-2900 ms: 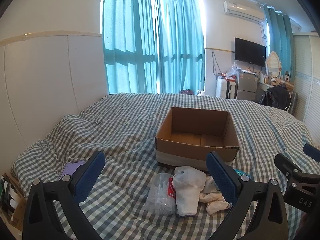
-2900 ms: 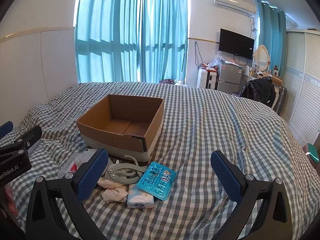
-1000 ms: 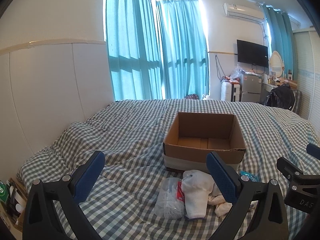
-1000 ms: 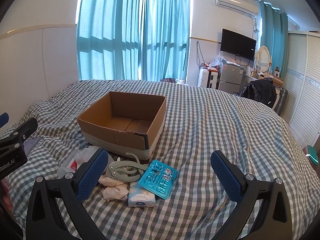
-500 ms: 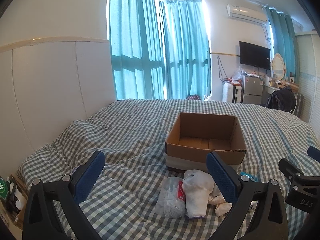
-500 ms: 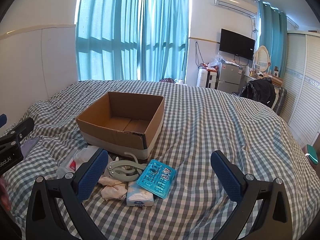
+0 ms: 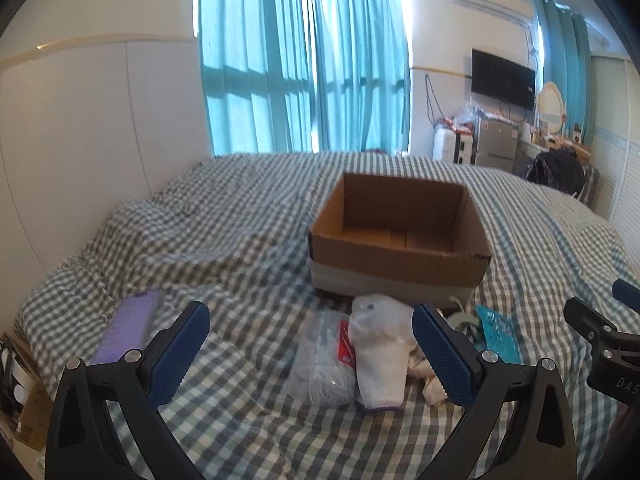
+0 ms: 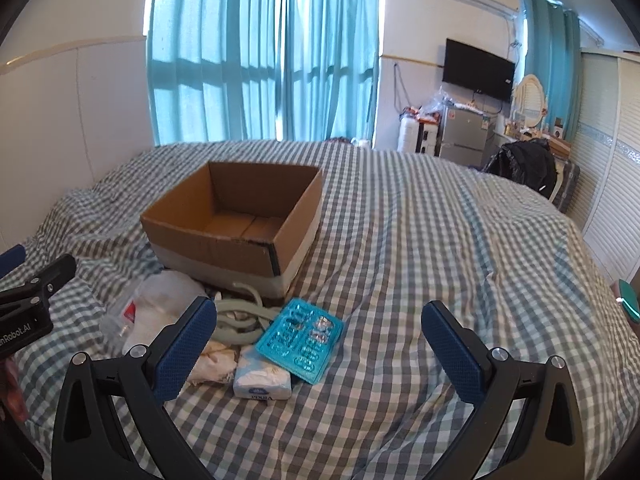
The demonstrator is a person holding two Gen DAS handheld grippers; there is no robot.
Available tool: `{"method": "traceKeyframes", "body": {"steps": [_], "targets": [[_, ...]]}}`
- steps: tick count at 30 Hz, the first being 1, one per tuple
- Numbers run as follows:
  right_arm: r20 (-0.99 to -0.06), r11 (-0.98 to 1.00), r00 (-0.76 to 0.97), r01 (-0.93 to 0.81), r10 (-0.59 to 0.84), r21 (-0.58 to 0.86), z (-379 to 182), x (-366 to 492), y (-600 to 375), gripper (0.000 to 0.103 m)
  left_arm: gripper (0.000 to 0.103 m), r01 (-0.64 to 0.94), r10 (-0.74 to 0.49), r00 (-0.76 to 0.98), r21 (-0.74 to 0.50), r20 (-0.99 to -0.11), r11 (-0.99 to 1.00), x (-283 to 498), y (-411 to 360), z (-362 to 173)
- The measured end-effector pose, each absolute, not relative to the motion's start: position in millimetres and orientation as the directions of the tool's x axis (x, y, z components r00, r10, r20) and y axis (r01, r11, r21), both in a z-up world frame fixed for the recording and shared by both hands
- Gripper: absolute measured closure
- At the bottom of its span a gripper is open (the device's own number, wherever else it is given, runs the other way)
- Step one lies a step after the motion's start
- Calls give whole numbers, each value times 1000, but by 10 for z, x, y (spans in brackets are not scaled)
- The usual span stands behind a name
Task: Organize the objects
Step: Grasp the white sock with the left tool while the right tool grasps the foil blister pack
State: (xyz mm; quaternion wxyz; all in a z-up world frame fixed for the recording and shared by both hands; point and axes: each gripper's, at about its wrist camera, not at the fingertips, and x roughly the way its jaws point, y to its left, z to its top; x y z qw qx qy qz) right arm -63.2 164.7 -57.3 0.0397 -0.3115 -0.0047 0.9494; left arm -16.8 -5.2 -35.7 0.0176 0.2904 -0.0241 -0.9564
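Observation:
An open, empty cardboard box (image 7: pixel 400 256) (image 8: pixel 224 240) stands on the checked bed. In front of it lies a heap: a clear plastic bag (image 7: pixel 320 364), a white sock roll (image 7: pixel 380 356), crumpled cloth (image 8: pixel 212 364), a grey-green hanger piece (image 8: pixel 240 320), a teal blister tray (image 8: pixel 300 338) (image 7: pixel 496 338) and a white tissue pack (image 8: pixel 262 384). A purple flat item (image 7: pixel 128 326) lies to the left. My left gripper (image 7: pixel 310 354) is open above the bag and sock. My right gripper (image 8: pixel 320 348) is open and empty above the tray's right side.
The checked bedspread (image 8: pixel 440 280) stretches far and right of the box. A white headboard wall (image 7: pixel 80 140) is at left. Teal curtains, a TV, a fridge and a black bag on a chair (image 8: pixel 524 168) are at the room's far side. A cardboard box with clutter (image 7: pixel 24 396) sits beside the bed, lower left.
Both grippers have shifted slightly over the bed; the left view has tilted down, bringing the purple item back in sight. Nothing was taken hold of and the objects lie as before.

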Motion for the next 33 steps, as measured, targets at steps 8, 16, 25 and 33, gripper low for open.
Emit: {"method": "traceKeyframes", "body": {"steps": [8,16,25,33], "targets": [[-740,-997,-669,-11,65,-78,-1169,-1058,1723,0,0,-43,-25,-741,85,-671,-995,-423,245,-874],[-778,-995,-628,80,-2,-62,-1363,-1269,1685,0,17,-114,-9,-687,120,-727,-986,-559,493,-1173],[-795,-993,-606,102,-20,-53,-1613,-1397,1738,23,17,-161,-34,-667,189,-744,-969,-745,709,-1342],[-794,-990,-605,136,-59,-31,-1596,-1380,1744,54,0,-95,181,-484,-154,-856,-984,-1003,361,-1743]]}}
